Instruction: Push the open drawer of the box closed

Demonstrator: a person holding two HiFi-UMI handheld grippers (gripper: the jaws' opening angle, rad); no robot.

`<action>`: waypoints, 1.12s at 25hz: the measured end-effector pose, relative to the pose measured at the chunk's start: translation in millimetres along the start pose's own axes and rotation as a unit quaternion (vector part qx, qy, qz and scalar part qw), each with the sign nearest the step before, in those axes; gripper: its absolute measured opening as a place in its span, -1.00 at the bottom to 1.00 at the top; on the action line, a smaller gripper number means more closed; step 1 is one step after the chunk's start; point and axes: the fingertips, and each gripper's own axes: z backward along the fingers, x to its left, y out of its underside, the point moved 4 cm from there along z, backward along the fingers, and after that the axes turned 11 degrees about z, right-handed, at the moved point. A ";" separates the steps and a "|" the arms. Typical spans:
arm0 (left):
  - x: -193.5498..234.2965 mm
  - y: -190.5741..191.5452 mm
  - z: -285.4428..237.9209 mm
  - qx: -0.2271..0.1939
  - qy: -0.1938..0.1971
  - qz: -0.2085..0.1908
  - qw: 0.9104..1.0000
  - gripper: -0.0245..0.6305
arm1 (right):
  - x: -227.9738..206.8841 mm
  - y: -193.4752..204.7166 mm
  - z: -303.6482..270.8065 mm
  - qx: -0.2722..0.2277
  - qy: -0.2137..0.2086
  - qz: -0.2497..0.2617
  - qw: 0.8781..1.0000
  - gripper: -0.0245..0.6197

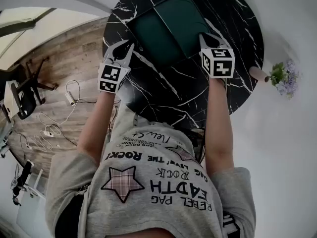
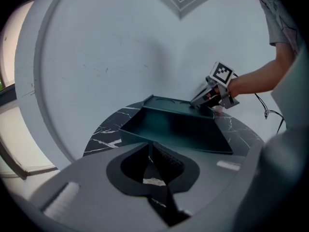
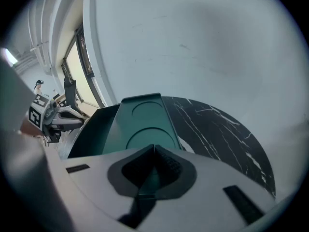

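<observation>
While the left tool (image 2: 149, 146) has its jaws drawn narrow, tips together and holding nothing, it points at the near front wall of the open drawer (image 2: 178, 129), at or just beside it; whether it actually touches cannot be told. The right tool (image 3: 154, 148) is likewise pinched narrow and empty, its tips resting at the near edge of the dark green box (image 3: 145, 124), by the lid with two round recesses. The drawer stands pulled out of the box toward the left tool, its hollow fully exposed, and both sit on the round black marble tabletop (image 3: 217, 124), toward its far side.

The step in hand looks like the set-up for the push: one tool at the drawer front, the other bracing the box body. The next move probably calls for the left tool to press squarely on the drawer's front wall and drive it straight along its slide into the box, while the right tool holds the box so it does not skid across the smooth marble.
</observation>
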 end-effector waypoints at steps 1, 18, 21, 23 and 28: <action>-2.7 5.1 -1.2 0.008 0.007 -0.011 1.000 -0.90 | 0.2 0.2 0.1 0.000 0.002 0.002 1.000 -0.89; -30.8 42.2 -17.5 0.086 0.068 -0.067 0.992 -0.61 | -1.0 0.4 -0.3 0.001 -0.009 -0.006 1.000 -0.89; -32.5 48.1 -21.8 0.095 0.070 -0.071 0.991 -0.61 | -0.7 0.5 -0.1 0.000 -0.009 -0.006 1.000 -0.89; -33.0 46.6 -23.3 0.092 0.070 -0.063 0.991 -0.61 | -0.8 0.4 -0.1 -0.001 -0.009 -0.005 1.000 -0.89; -31.3 46.3 -27.9 0.097 0.053 -0.065 0.992 -0.61 | -1.3 0.3 0.4 0.000 -0.009 -0.005 1.000 -0.89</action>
